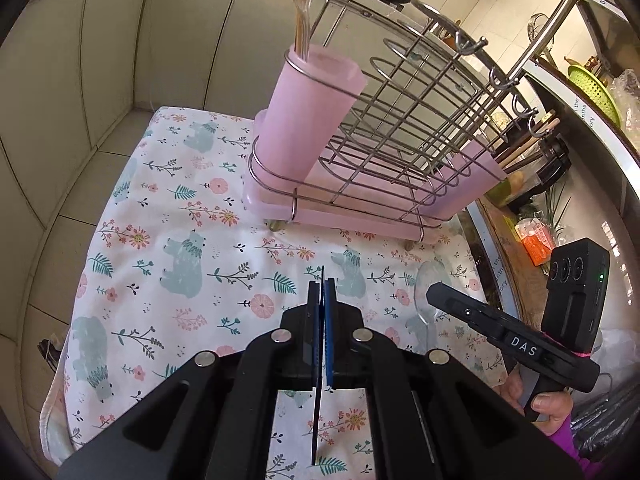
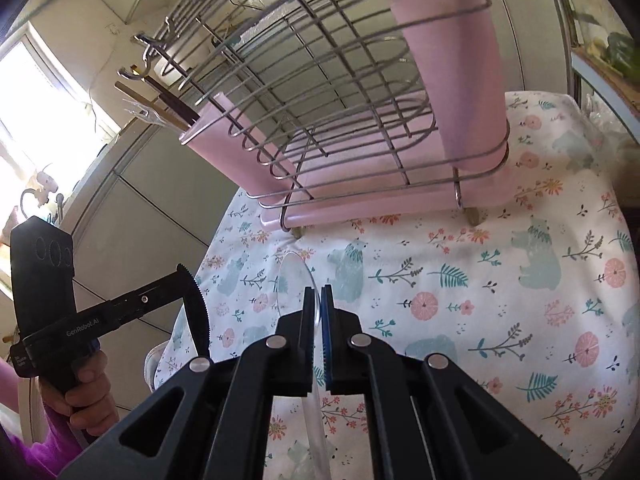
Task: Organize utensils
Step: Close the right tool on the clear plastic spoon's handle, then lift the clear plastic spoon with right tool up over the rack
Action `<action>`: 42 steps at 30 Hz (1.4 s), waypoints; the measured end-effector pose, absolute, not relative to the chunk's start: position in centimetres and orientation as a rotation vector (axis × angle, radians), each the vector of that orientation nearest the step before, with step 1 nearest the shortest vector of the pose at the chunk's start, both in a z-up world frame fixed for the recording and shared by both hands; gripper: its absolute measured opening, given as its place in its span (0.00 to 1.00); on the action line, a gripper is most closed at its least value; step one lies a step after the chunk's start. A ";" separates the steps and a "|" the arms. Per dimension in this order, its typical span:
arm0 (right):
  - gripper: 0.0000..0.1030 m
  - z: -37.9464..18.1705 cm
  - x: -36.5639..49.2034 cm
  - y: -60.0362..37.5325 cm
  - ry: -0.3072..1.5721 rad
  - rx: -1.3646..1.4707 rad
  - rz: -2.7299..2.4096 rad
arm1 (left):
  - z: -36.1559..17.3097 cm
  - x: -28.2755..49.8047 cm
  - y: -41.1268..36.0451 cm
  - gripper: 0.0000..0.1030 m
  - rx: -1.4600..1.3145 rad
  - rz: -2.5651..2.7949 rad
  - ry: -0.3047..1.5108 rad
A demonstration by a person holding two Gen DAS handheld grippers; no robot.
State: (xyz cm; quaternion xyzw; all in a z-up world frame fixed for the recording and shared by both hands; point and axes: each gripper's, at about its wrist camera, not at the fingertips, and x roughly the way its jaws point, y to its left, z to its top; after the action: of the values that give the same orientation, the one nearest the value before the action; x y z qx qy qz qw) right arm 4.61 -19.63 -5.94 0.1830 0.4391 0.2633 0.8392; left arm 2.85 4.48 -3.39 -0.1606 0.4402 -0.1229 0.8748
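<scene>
Evidently light and slippery, the clear plastic spoon [image 2: 294, 280] sits pinched by its handle in the right gripper [image 2: 317, 300], while the left gripper [image 1: 321, 292] clamps a thin black serrated knife [image 2: 199, 308].

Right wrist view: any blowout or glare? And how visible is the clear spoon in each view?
Right wrist view: the window is blown out at left and the rack is backlit; the clear spoon in the right hand-held gripper shows only by its edges. Left wrist view: even light, spoon faint against the cloth.

Clear spoon [image 2: 298, 280] handle partly hidden
</scene>
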 end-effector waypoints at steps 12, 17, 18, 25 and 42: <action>0.03 -2.8 3.6 -21.0 0.803 0.366 0.517 | -1.5 2.5 4.7 0.01 -0.328 -0.255 0.856; 0.03 -2.0 3.6 -21.5 0.763 0.374 0.500 | -0.3 2.5 5.0 0.01 -0.329 -0.251 0.818; 0.03 -1.8 3.6 -21.6 0.754 0.374 0.497 | -0.1 2.5 4.9 0.01 -0.328 -0.251 0.810; 0.03 -0.2 3.4 -22.6 0.691 0.375 0.476 | 1.6 2.5 4.7 0.01 -0.319 -0.255 0.754; 0.03 3.5 3.8 -24.5 0.576 0.358 0.435 | 4.9 2.7 4.8 0.01 -0.325 -0.256 0.659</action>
State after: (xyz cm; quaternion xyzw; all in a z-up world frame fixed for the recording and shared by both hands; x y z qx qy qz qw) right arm 3.77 -24.51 3.54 0.1742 0.2804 0.2116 0.9199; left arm 2.75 4.82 4.92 -0.1586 0.3211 -0.1250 0.9253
